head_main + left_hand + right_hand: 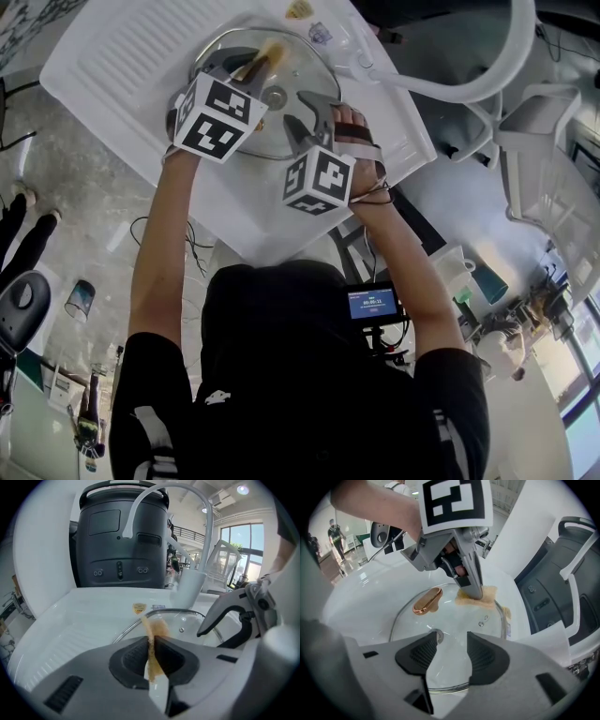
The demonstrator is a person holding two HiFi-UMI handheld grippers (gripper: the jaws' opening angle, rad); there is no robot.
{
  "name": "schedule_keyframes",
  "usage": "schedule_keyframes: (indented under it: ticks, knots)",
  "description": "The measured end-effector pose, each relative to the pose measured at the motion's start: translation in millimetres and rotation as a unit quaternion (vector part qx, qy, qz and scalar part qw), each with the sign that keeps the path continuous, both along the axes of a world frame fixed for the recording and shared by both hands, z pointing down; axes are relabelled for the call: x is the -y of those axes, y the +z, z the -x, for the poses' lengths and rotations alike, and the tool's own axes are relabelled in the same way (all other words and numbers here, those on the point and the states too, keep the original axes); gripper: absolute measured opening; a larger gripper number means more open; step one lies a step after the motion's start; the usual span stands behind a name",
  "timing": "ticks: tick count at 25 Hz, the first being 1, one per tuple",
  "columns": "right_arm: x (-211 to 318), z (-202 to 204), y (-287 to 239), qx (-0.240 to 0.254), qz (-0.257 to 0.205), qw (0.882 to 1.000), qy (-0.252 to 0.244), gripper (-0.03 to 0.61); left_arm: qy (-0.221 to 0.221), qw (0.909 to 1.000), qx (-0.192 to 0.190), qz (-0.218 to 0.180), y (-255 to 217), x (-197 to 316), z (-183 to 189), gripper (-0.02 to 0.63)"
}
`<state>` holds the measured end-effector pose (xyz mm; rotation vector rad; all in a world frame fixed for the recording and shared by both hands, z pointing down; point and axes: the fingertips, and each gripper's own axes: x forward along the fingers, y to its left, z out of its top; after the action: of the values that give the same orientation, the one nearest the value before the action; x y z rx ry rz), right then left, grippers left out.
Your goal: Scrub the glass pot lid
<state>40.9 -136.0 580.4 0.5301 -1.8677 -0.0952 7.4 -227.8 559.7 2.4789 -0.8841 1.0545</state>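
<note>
**Head view.** The glass pot lid [302,73] lies flat on a white drainboard [112,66]. It is directly under the tips of both tools. The left hand-held gripper [248,67] reaches over the lid's far half. The right hand-held gripper [305,114] sits over the near half, just beside the left one.

**Left gripper view.** The jaws are clamped tight on a thin tan scrubbing pad [152,641], which pokes out ahead of them onto the glass. A white faucet [206,527] arches overhead beyond the lid, and a black bin [122,541] stands further off. Neither is in the pad's path, by the look of it.

**Right gripper view.** The jaws stand apart with nothing pinched, and bare glass shows between the pads. Ahead of them is the copper-coloured handle [427,600], with the left tool pressing the pad down just to its right.

**Judgement.**
- Scrubbing is under way.
- The pad should stay flat and work in short strokes around the handle, which is the main obstacle.
- The lid is likely to skate on the smooth drainboard, so the right tool ought to bear on or grip the near rim.
- The two tools are close together, so they risk knocking each other.
</note>
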Motion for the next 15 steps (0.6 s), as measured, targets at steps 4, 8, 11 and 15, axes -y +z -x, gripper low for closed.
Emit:
schedule_keyframes:
  ticks: [4, 8, 11, 15]
  knots:
    - [0.1, -0.1, -0.6, 0.0, 0.0, 1.0, 0.001, 0.184, -0.022, 0.9997, -0.001, 0.006, 3.9, 2.4, 12.5, 0.023]
    - [0.0, 0.1, 0.2, 0.0, 0.0, 1.0, -0.001, 0.184, -0.034, 0.9993, -0.001, 0.014, 8.7, 3.6, 23.6, 0.023]
    - [-0.2, -0.3, 0.3, 0.001, 0.0, 1.0, -0.001, 0.184, -0.044, 0.9987, 0.002, 0.023, 12.6, 4.1, 32.8, 0.023]
    - [0.2, 0.1, 0.4, 0.0, -0.001, 1.0, 0.001, 0.184, -0.064, 0.9975, 0.009, 0.031, 18.5, 5.7, 49.3, 0.023]
